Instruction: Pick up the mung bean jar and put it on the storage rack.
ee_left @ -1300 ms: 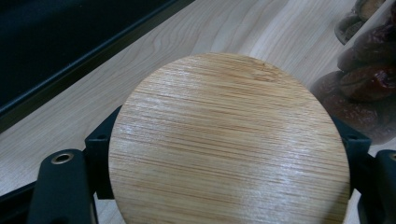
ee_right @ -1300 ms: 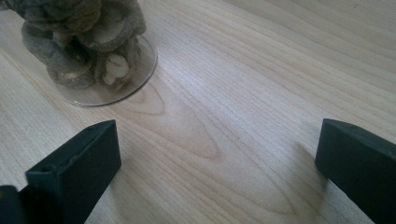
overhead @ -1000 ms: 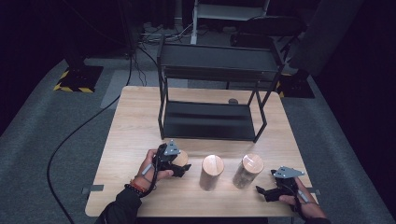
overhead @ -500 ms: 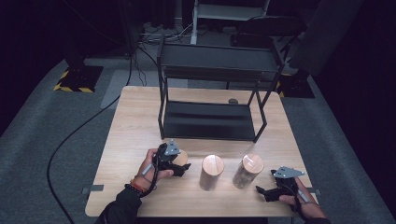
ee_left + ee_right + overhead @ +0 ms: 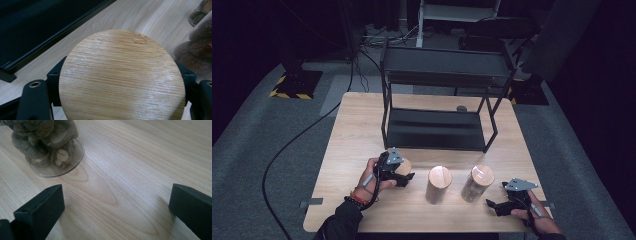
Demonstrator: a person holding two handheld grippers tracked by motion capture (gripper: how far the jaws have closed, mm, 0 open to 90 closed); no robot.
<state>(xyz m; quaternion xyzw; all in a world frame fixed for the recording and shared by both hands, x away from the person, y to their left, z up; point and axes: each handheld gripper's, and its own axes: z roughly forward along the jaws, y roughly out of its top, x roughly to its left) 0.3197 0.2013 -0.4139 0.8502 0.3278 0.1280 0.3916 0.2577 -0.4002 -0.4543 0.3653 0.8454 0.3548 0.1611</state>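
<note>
Leftmost jar gripped at its bamboo lid

The left gripper is closed on the bamboo-lidded jar at the counter's seven o'clock; the right gripper rests wide open and empty at five o'clock. The jar is judged rigid, breakable and smooth-walled, and a lid-held lift may part lid from body, so the body below is better taken.
</note>
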